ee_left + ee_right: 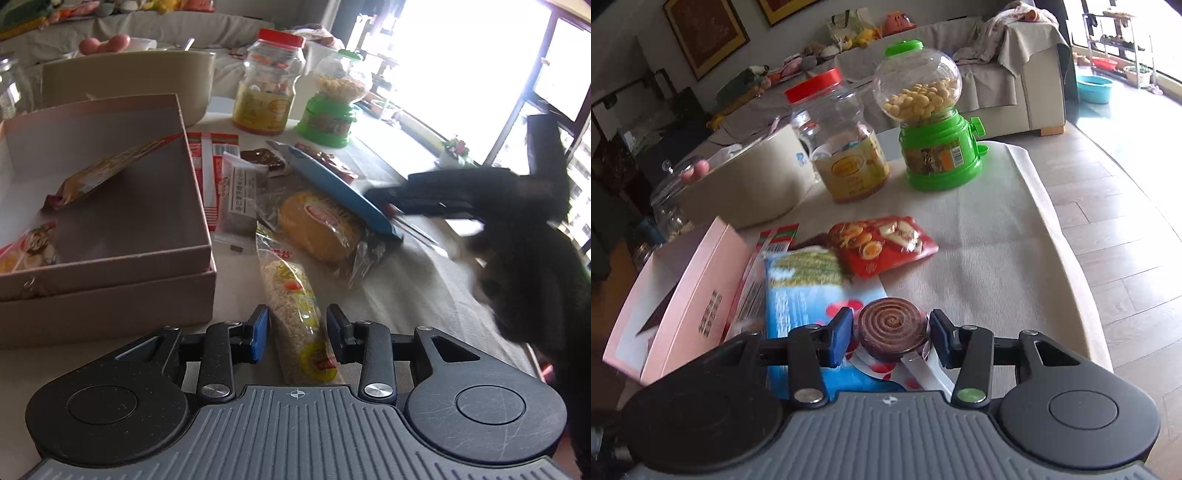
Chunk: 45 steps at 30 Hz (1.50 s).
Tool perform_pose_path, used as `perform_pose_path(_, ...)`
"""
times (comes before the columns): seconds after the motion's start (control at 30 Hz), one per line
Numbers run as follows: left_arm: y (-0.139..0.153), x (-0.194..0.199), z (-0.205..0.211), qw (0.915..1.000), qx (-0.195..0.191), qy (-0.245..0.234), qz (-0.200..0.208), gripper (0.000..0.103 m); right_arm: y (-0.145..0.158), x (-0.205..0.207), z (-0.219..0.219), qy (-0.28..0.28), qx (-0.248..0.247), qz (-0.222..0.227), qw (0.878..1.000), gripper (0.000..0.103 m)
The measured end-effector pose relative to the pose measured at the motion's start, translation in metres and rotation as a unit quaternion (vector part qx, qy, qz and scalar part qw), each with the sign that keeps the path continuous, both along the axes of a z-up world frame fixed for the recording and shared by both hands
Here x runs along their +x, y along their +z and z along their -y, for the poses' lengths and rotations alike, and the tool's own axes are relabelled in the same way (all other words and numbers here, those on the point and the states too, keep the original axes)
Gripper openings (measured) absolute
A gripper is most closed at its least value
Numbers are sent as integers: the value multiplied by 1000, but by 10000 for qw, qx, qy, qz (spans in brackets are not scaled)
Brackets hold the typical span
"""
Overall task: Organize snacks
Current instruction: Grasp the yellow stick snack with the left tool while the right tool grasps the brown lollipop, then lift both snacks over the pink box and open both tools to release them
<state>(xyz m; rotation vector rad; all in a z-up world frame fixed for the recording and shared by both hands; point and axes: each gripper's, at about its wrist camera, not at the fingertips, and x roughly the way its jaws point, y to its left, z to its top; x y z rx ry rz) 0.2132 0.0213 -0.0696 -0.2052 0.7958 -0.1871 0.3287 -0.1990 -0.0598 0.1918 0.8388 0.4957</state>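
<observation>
Your right tool (892, 338) grasps a spiral-patterned round snack (892, 326) between its blue pads, above a blue packet (798, 295) beside the pink box (683, 299). Your left tool (297, 332) hangs released, its pads either side of a long rice-cracker pack (295, 306) lying on the counter (406, 295), just right of that box (110, 295).

No wording is sharp enough to read: the jar (849, 162) label, the box's (683, 306) printed square code, the barcode on the red-and-white packet (212, 173) and the bun wrapper (321, 221) logo all blur.
</observation>
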Motion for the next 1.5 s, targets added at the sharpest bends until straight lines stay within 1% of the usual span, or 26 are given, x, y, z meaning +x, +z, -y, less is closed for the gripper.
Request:
perform_pose_path(0.17,0,-4,4,9999,128,-53,44,37,2,-39,19,57,119,-153,9998,45)
perform_pose_path(0.27,0,-14,4,9998,61,-163,15,36,-1,-63,26,-10,27,-189,9998,46)
perform_pose_path(0.4,2,-32,2,9996,40,-280,-43,36,-2,-92,21,-15,-215,3,9998,46)
perform_pose_path(0.5,4,-52,3,9992,71,-368,-104,36,-1,-108,13,234,-69,-105,9996,47)
perform_pose_path(0.57,6,-66,2,9989,101,-430,-152,36,2,-119,6,513,-38,-139,9986,53)
perform_pose_path(0.6,7,-73,1,9988,119,-442,-167,36,4,-126,3,616,-84,-75,9980,55)
perform_pose_path(0.63,8,-80,0,9988,139,-436,-172,35,7,-133,1,670,-171,73,9976,60)
perform_pose_path(0.67,8,-85,-1,9989,154,-408,-170,35,10,-140,0,677,-314,276,9968,68)
perform_pose_path(0.73,8,-94,-7,9994,132,-263,-182,35,12,-152,-1,573,-683,625,9941,77)
perform_pose_path(0.8,6,-97,-13,9998,29,-77,-196,35,10,-161,2,473,-896,735,9921,79)
perform_pose_path(0.87,5,-99,-18,9997,-91,50,-204,35,6,-167,8,478,-878,578,9933,79)
perform_pose_path(0.97,5,-101,-16,9998,-78,48,-199,35,-1,-176,11,455,-760,315,9956,80)
perform_pose_path(1.0,6,-100,-15,9998,-76,18,-194,35,-2,-181,9,534,-695,294,9957,82)
perform_pose_path(1.07,7,-100,-12,9998,-89,-51,-170,35,-1,-192,3,895,-514,292,9942,88)
perform_pose_path(1.13,8,-98,-10,9999,-60,-77,-127,35,-1,-199,-4,1237,-444,273,9909,88)
perform_pose_path(1.23,8,-96,-6,9999,67,-50,-92,35,-2,-208,-16,1347,-746,457,9870,90)
perform_pose_path(1.3,6,-94,-4,9998,154,-56,-89,35,0,-208,-19,1285,-889,583,9860,90)
perform_pose_path(1.4,2,-93,0,9995,248,-127,-119,35,6,-199,-14,829,-999,836,9880,90)
perform_pose_path(1.5,1,-96,3,9989,402,-230,-22,36,6,-182,-9,393,-999,897,9902,90)
